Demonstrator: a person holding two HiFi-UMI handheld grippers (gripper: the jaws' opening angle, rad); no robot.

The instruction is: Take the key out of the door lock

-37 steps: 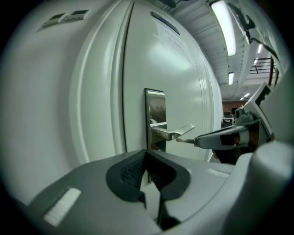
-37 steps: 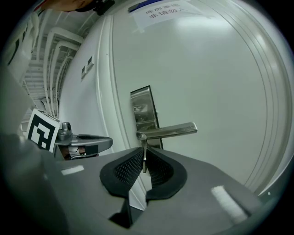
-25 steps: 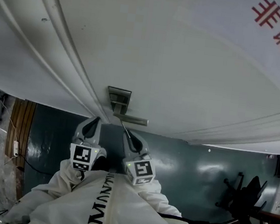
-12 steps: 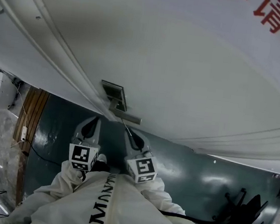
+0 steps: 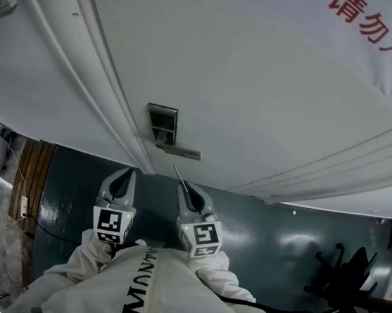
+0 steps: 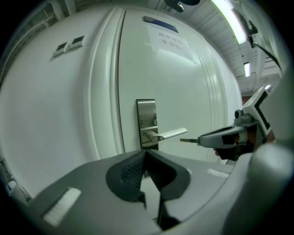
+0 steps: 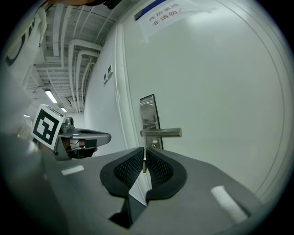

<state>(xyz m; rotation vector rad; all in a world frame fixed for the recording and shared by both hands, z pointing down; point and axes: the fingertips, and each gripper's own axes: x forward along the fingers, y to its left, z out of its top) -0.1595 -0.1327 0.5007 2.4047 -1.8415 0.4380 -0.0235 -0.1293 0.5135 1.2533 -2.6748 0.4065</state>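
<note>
The steel lock plate (image 5: 163, 125) with its lever handle (image 5: 179, 151) sits on the white door (image 5: 261, 89). My right gripper (image 5: 185, 188) is shut on the key (image 5: 178, 175), whose blade points at the door and stands free of the lock. In the right gripper view the key (image 7: 144, 160) shows as a thin metal strip between the pads, below the handle (image 7: 161, 133). My left gripper (image 5: 129, 177) hovers beside it to the left, shut and empty. The left gripper view shows the right gripper (image 6: 224, 137) with the key (image 6: 188, 140) just right of the handle (image 6: 170, 134).
A paper sign with red characters (image 5: 368, 24) hangs on the door. The door frame (image 5: 98, 83) runs left of the lock, with wall switches (image 6: 69, 43) beyond it. A dark chair (image 5: 341, 276) stands on the green floor at the right. A white-suited body fills the lower middle.
Both grippers have drawn back from the door together. The key tip, close under the handle a second ago, now stands clear of the lock plate.
</note>
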